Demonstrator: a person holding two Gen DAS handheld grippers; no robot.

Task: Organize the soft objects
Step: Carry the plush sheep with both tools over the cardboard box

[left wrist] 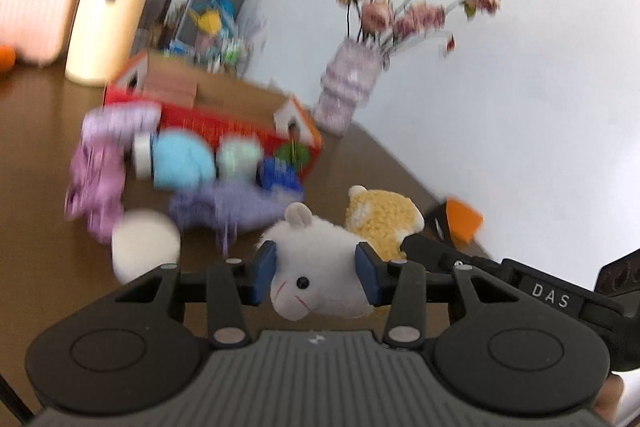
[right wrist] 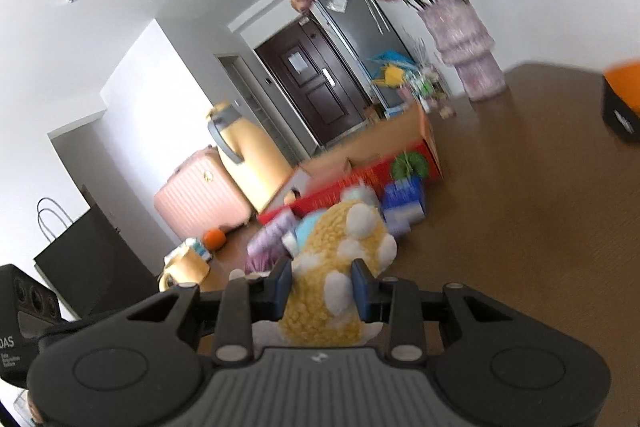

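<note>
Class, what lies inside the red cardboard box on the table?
The red box shows only bare brown cardboard inside; no toys visible. Its near wall and the plush toys in front hide the bottom.

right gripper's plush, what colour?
Yellow with white patches, the plush clamped in the right gripper. Shows best in the right wrist view.

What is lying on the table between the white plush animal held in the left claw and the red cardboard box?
In the left wrist view, a purple fuzzy cloth lies between the white plush animal and the red cardboard box, with a small blue toy beside it.
</note>
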